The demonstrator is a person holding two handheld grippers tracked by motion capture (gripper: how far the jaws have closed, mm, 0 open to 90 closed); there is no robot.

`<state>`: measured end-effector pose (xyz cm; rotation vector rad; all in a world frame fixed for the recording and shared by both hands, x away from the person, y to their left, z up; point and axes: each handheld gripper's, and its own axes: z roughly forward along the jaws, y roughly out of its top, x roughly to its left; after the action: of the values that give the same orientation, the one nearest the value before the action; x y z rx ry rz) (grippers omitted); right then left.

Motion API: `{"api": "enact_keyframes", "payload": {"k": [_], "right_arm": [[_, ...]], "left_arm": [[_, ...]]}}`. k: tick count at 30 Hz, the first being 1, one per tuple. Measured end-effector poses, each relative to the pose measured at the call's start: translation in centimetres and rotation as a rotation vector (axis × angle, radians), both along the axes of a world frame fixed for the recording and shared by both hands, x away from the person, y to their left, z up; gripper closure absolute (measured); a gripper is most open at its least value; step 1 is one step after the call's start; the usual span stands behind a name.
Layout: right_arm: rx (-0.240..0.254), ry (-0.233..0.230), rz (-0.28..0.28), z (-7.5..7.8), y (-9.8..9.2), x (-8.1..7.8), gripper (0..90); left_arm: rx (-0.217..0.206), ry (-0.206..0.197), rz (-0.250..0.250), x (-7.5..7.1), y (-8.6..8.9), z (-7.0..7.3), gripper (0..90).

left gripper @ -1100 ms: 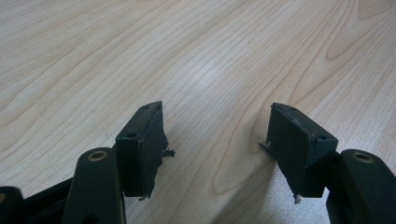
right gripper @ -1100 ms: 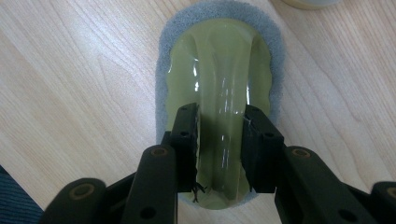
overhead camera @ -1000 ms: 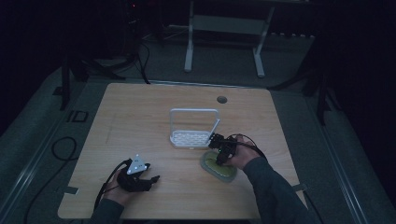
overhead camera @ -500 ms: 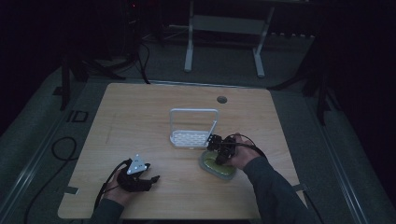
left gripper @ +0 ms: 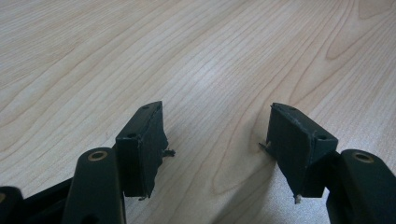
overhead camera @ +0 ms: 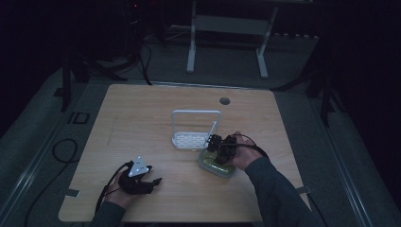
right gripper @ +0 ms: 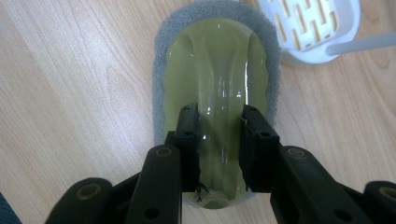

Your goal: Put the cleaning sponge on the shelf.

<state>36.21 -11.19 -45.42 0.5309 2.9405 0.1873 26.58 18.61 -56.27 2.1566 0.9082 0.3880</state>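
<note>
Straddling the scrubber's (right gripper: 217, 88) raised green grip near the white rack (overhead camera: 195, 132) on the tabletop (overhead camera: 142, 113), right gripper (right gripper: 219, 149) fingers look clamped on it for lifting; left gripper (left gripper: 217, 144) rests apart, fingers wide, empty.

On the table (overhead camera: 142, 118), the scrubber (overhead camera: 215, 163) lies just before the rack (overhead camera: 194, 137), seemingly touching it.

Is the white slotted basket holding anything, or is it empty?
Empty, as far as visible: the white basket shows its bare slotted floor. The scrubber lies outside on the table, with the right gripper astride its handle.
</note>
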Motion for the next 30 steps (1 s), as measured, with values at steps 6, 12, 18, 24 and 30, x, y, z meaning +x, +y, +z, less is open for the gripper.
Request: {"api": "enact_keyframes", "payload": {"k": [6,12,18,24,30], "right_arm": [[0.002,-0.042,0.033,0.5,0.3,-0.1,71.3],[0.002,-0.074,0.060,1.0,0.6,-0.2,71.4],[0.004,-0.103,0.087,1.2,0.9,-0.3,71.4],[0.012,-0.128,0.113,1.7,1.2,-0.3,71.4],[0.018,-0.160,0.124,2.1,1.4,-0.2,71.5]], "left_arm": [[0.000,-0.001,0.000,0.0,0.0,0.0,37.2],[0.000,-0.001,0.001,0.0,0.0,0.0,37.2],[-0.002,-0.001,0.001,0.0,0.0,0.0,37.2],[-0.002,-0.001,0.001,0.0,0.0,0.0,37.2],[-0.002,-0.002,0.002,0.0,0.0,0.0,37.2]]}}
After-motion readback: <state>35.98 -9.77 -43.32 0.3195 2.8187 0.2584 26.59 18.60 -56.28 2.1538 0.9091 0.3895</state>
